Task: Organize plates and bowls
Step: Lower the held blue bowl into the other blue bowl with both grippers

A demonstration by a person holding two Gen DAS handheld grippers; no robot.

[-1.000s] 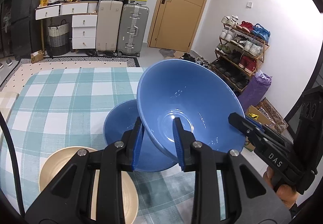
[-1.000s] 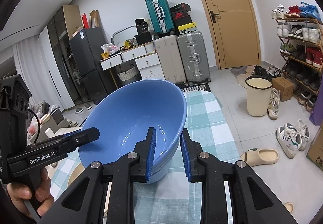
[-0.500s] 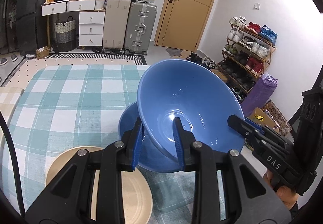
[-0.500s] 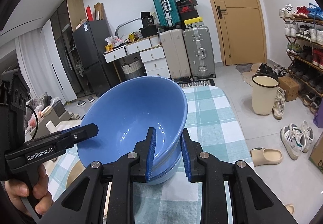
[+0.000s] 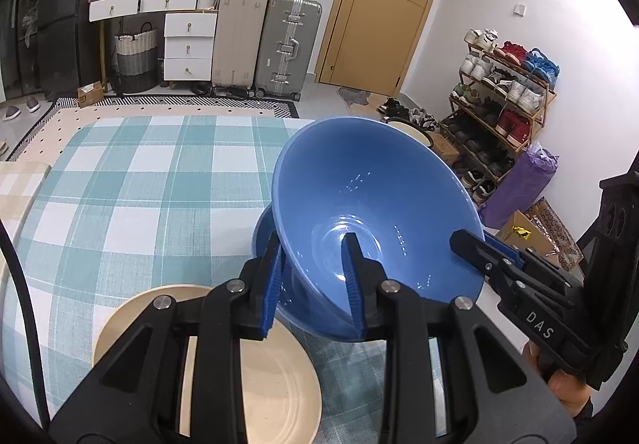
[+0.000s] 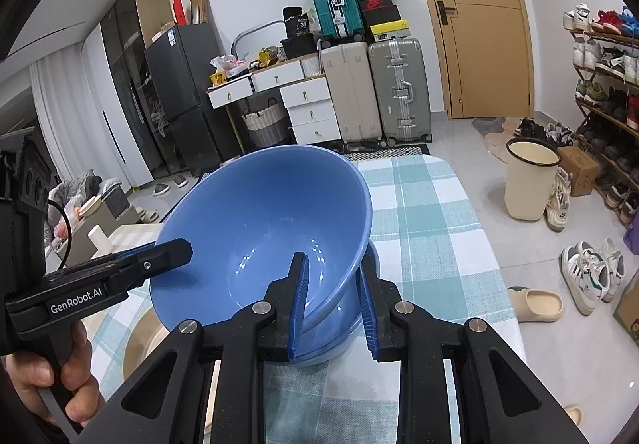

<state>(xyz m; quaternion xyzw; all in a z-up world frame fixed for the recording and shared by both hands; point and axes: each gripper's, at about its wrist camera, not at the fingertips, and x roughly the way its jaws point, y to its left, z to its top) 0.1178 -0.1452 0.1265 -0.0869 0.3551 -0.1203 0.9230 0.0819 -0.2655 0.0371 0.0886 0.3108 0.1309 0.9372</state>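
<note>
A: The bowl (image 5: 371,212) is up off the surface (image 5: 131,180), tilted, with its rim pinched on two sides. The left tongs (image 5: 309,276) are nearly closed over the near rim, one pad inside and one outside. The right tongs (image 6: 333,296) grip the opposite rim the same way.

B: And the second bowl (image 5: 265,236)?

A: It sits on the surface just beyond the left tongs, directly under the held one. Only a sliver of its rim shows past the lifted bowl.

B: So the step looks like nesting one into the other.

A: That's my reading. To do it well, level the bowl first; it leans now, and a tilted base would catch the lower rim. Bring both tongs down together so neither side twists out of the pads.

B: When should they let go?

A: Only once the upper bowl sits inside the lower one. These are glazed and likely slippery, so a thin rim pinch could slide if one hand lags.

B: Anything close by?

A: A plate (image 5: 275,376) lies under the left tongs, near the bowls. Keep the fingers above it.
</note>
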